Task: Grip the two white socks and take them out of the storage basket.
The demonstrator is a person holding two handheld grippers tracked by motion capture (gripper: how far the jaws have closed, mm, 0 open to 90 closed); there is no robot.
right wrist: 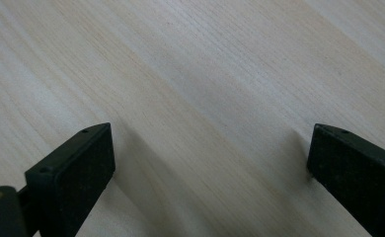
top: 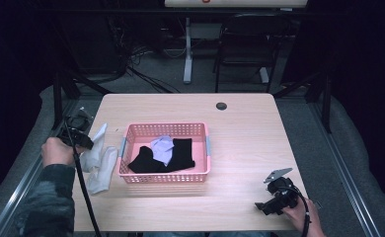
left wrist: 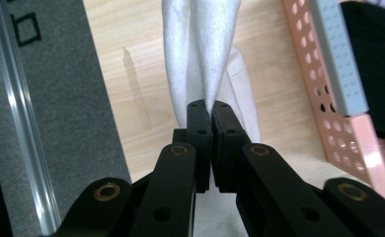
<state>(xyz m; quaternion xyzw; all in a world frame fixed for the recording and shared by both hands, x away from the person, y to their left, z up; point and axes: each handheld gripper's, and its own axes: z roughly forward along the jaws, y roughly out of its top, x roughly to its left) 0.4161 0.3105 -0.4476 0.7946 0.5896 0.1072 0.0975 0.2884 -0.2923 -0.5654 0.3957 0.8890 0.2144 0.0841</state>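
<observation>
Jaws of left gripper (left wrist: 210, 106) pinch white cloth (left wrist: 200, 49); left hand (top: 56, 150) low at table edge.

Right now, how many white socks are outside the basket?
2. One white sock is pinched in the left gripper beside the pink basket; the other sock lies flat on the table just nearer. More may be hidden under them.

Light wood table (top: 240, 123), rectangular, with a round dark cable hole (top: 221, 106) near its far edge. Grey carpet floor (top: 151, 74) lay beyond it and to both sides. A black chair (top: 245, 47) stood behind the table, beside a white desk leg (top: 187, 49). Loose black cables (top: 131, 59) lay tangled on the floor. Metal rails (top: 346, 182) ran alongside the table. Surroundings were dark; light fell on the tabletop.
</observation>
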